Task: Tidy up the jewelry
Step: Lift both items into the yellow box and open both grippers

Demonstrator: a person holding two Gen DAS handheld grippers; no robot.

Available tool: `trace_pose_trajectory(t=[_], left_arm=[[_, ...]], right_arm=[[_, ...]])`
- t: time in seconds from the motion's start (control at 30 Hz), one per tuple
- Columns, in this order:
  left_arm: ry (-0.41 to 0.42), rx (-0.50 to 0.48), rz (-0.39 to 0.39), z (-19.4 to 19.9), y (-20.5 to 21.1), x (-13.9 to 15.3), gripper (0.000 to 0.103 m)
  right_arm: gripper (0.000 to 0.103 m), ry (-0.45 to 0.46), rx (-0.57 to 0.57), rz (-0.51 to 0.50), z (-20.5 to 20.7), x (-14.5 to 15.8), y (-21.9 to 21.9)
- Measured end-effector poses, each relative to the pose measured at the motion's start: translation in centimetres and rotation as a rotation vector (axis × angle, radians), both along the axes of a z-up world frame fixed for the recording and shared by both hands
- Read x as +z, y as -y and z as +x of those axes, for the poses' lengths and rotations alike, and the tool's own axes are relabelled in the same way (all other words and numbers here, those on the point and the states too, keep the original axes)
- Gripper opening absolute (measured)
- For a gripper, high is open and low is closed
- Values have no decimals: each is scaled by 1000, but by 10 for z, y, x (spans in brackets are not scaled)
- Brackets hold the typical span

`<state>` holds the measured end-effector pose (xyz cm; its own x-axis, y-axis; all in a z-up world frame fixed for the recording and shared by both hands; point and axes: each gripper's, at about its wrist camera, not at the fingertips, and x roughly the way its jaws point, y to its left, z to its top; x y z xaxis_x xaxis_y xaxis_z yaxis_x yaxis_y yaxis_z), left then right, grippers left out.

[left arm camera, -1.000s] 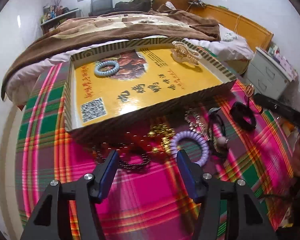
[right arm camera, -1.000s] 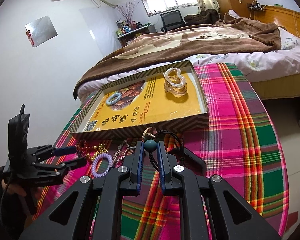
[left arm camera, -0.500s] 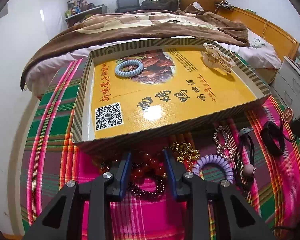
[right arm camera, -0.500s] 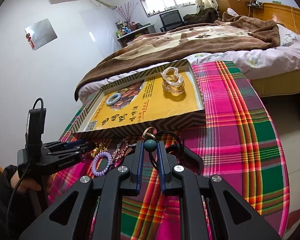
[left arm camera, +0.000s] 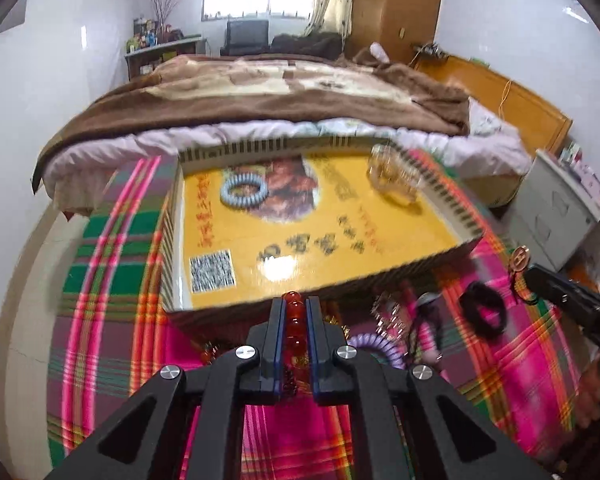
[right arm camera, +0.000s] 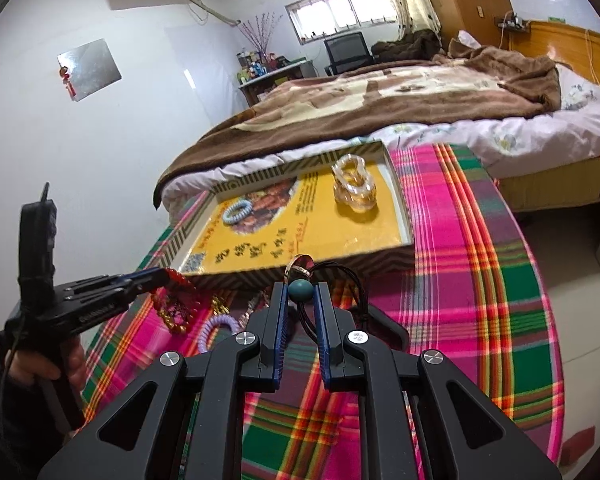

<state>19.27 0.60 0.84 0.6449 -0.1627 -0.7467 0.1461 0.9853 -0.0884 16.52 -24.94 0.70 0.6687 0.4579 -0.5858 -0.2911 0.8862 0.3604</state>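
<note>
Left gripper (left arm camera: 293,302): has closed on the red bead bracelet (left arm camera: 293,320), lifted off the cloth (left arm camera: 112,280).
Right gripper (right arm camera: 300,286): clamped on green bead (right arm camera: 300,291).
Right view only: bracelet dangling near tray's (right arm camera: 396,256) front edge.

Both tools, left (left arm camera: 295,307) and right (right arm camera: 301,294), are black with blue-edged fingers and silver screws.

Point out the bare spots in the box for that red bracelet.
Free: the yellow floor of the box between the blue coil and clear bracelets, and its near half around the QR code. Crowded: the cloth before the box, strewn with jewelry.
</note>
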Motion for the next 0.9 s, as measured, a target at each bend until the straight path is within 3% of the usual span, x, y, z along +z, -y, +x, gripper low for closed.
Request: trace_pose_trajectory(t=[0.5,0.7,0.9], left_arm=[[118,2,-13,1,-13,64,9],[142,4,4,20,-17,68,10],[125,12,-11,51,-23,54,10]], right_arm=[[14,121,25,-69,17,59,-23],[14,102,34,-86,52,60,-34],[14,46,61,-102,97,46,-48]])
